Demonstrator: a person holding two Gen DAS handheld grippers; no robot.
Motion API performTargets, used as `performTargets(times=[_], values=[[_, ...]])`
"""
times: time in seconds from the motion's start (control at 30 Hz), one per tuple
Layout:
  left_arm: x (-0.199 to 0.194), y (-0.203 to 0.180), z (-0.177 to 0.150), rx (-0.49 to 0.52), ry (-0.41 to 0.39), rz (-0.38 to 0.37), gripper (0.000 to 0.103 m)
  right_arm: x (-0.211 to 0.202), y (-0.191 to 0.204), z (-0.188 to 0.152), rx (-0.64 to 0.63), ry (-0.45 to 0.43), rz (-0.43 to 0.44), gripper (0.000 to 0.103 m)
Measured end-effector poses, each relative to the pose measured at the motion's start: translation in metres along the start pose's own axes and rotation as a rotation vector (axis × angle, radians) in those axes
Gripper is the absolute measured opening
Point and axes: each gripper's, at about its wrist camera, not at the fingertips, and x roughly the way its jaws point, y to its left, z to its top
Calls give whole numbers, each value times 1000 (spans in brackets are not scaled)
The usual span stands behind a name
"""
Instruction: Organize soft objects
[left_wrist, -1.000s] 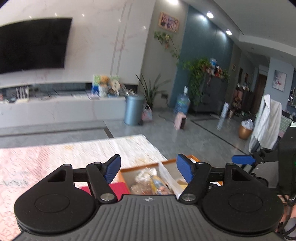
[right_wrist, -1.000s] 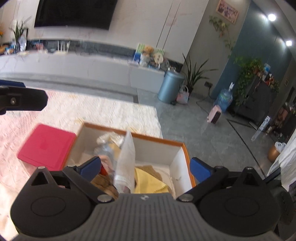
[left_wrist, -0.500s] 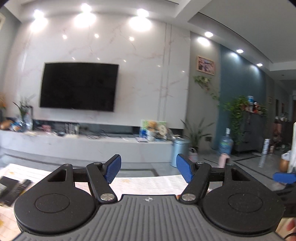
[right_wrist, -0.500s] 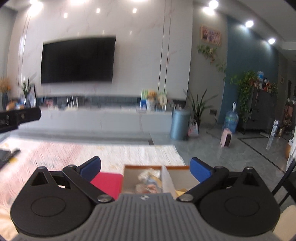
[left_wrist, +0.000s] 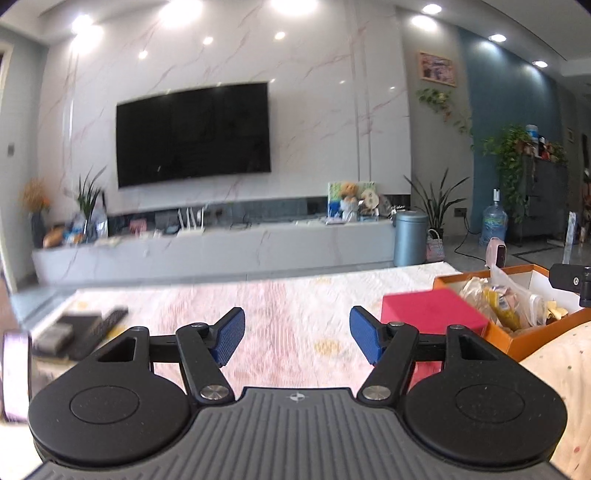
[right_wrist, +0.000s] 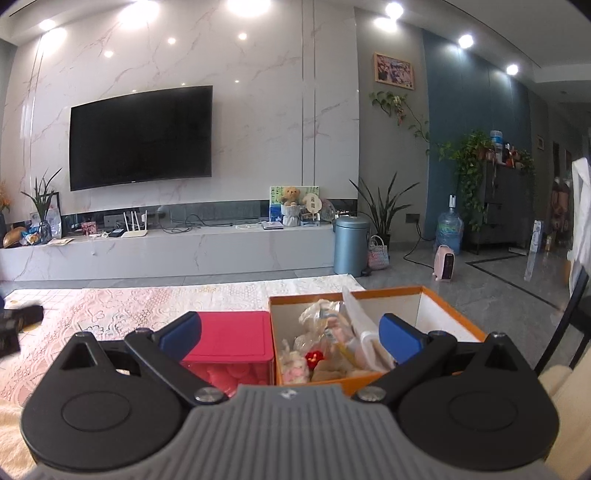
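An orange box (right_wrist: 448, 315) with white inner walls holds several soft items in plastic bags (right_wrist: 325, 343); it also shows at the right of the left wrist view (left_wrist: 517, 334). A red lidded box (right_wrist: 231, 336) stands against its left side, also seen in the left wrist view (left_wrist: 432, 314). My right gripper (right_wrist: 290, 334) is open and empty, just in front of both boxes. My left gripper (left_wrist: 297, 334) is open and empty over the pink patterned tablecloth (left_wrist: 280, 306), left of the red box.
Dark remote-like objects (left_wrist: 85, 328) lie on the tablecloth at the left. A cream cushion (left_wrist: 565, 373) is at the right edge. Beyond the table are a TV wall, a low cabinet (right_wrist: 166, 251), a blue bin (right_wrist: 351, 245) and plants.
Both grippers tilted up from looking down into the box to a level view of the room. The left gripper swung left, away from the box. Both stayed open.
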Motion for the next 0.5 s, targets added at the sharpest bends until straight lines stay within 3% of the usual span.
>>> performTargets(times=[0.2, 0.3, 0.5], values=[[1, 5, -23, -27, -6, 54, 79, 2, 10, -23, -40, -32, -21, 100], [5, 6, -27, -13, 18, 41, 81, 5, 9, -29, -33, -44, -10, 100], [13, 5, -43, 12, 101, 76, 87, 20, -1, -31, 46, 40, 3, 100]])
